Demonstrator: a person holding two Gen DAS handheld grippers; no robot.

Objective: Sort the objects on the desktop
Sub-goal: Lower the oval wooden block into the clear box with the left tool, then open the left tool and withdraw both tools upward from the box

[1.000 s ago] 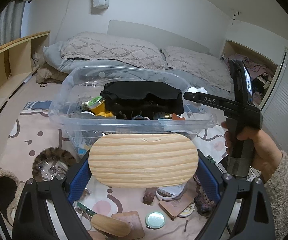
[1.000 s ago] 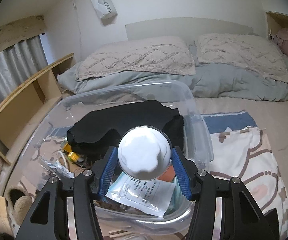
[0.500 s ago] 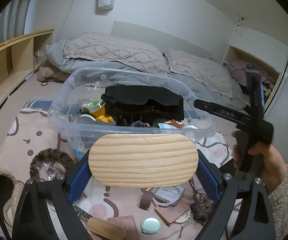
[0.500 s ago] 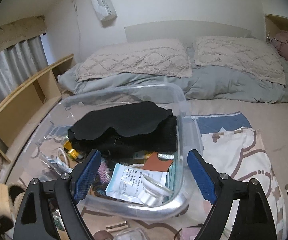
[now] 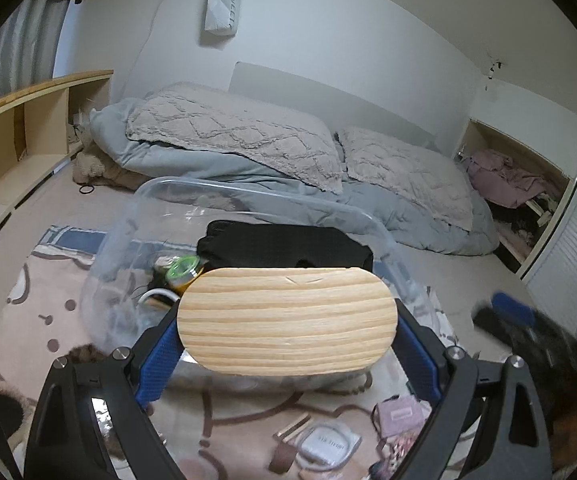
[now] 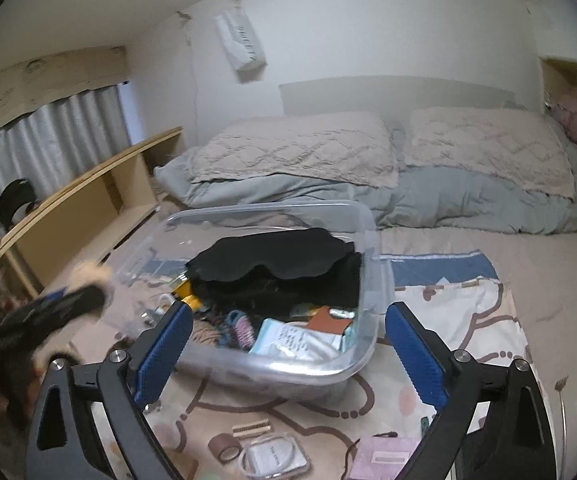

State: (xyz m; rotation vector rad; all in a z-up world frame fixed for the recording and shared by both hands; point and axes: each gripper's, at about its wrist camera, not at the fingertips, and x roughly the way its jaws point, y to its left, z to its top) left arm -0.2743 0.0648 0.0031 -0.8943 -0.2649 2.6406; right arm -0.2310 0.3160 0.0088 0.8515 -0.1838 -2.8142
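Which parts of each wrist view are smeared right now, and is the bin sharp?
Left wrist view: the wooden board and clear bin are sharp; the right gripper at the right edge is motion-blurred. Right wrist view: the bin is sharp; the left gripper is smeared.

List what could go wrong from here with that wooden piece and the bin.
The left gripper holds the wide wooden piece only by its ends, so it may twist loose. The clear bin is already piled high with black fabric; the piece could land on top and slide off.
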